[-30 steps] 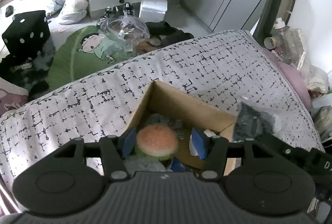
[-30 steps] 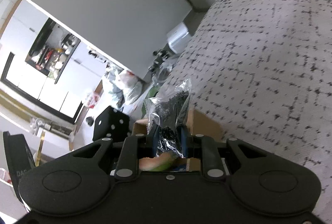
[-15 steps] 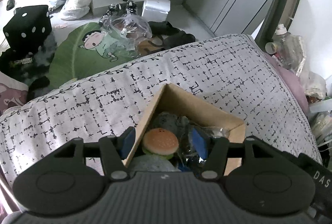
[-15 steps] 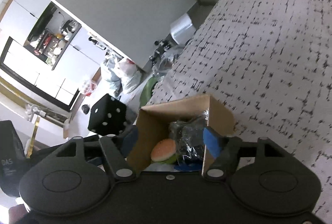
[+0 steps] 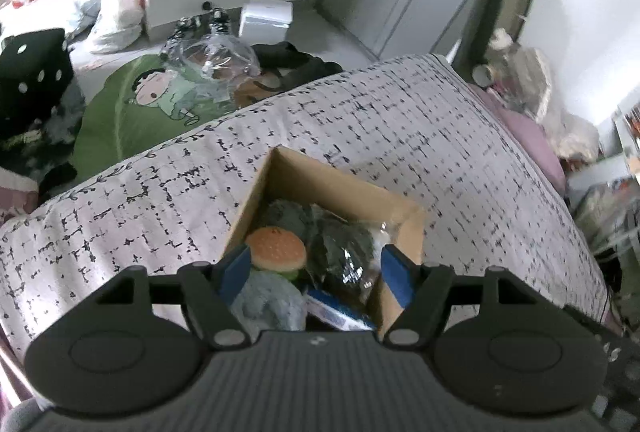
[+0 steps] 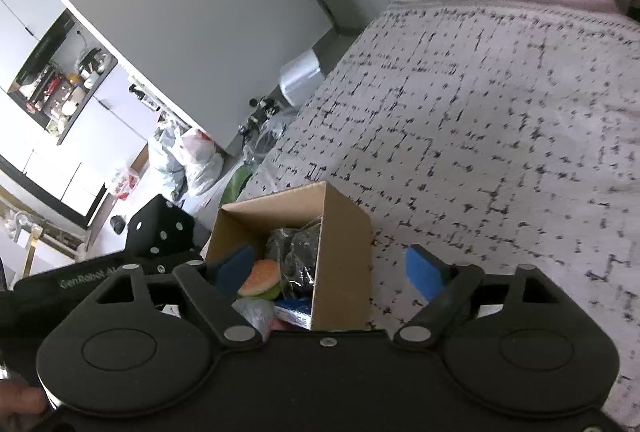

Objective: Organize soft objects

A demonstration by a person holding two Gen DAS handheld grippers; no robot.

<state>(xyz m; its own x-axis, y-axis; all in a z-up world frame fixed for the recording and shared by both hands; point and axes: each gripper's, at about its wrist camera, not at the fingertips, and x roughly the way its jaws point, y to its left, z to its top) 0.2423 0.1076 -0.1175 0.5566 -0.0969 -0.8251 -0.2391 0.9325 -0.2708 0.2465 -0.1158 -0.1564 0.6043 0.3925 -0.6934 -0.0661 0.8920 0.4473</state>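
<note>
On the patterned bedspread, a cardboard box open at the top, set corner-on to the left view, one corner aimed toward the foot of the bed and the floor clutter beyond. Packed inside: a burger plush bun-side up against the near-left wall, a dark item in a crinkly clear bag beside it, a pale fuzzy toy nearest the camera, a grey-green plush at the far corner. Probably gathered in one container to keep the bed tidy. Bagged item lying slumped, no long axis readable through the wrinkled plastic; burger round, so no direction to speak of.

Left gripper spread wide over the box mouth, gripping nothing, blue pads flanking the contents. Right gripper likewise spread wide and unloaded, straddling the box's right wall, one pad over the inside, the other out over the bedspread. Likely a just-finished drop, judging by the free pads above a filled box
</note>
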